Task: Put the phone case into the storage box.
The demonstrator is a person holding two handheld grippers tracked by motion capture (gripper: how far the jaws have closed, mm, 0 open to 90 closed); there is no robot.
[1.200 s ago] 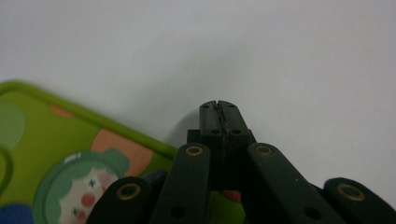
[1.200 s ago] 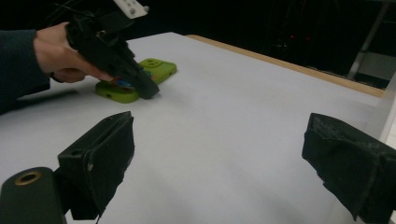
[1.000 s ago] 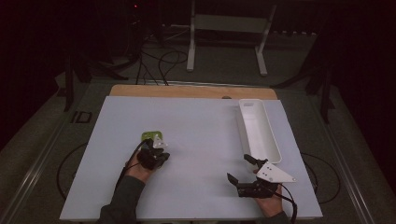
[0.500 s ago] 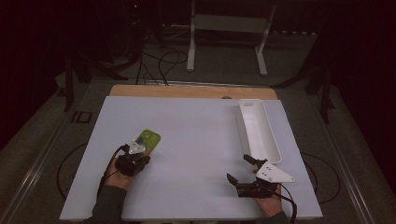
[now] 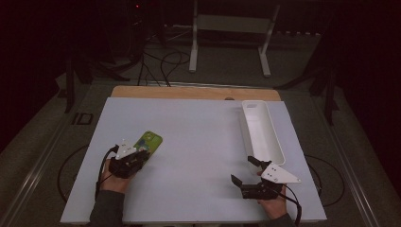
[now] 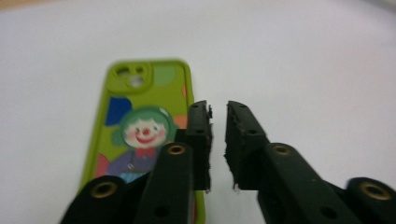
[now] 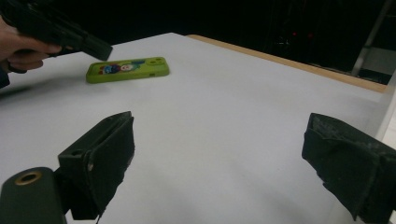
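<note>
green phone case (image 5: 149, 141) lies flat by left hand-held gripper (image 5: 134, 157), jaws just parted, empty; right hand-held gripper (image 5: 244, 172) open near white tray (image 5: 279, 152).

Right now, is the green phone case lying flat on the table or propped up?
Flat. The green phone case lies face-up on the white table, its whole underside resting on the surface in the right gripper view.

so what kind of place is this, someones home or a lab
Most likely a lab or recording room, not a home: a bare white table in a darkened room, loose cables on the floor behind it, a metal stand, and a person working hand-held grippers.
</note>
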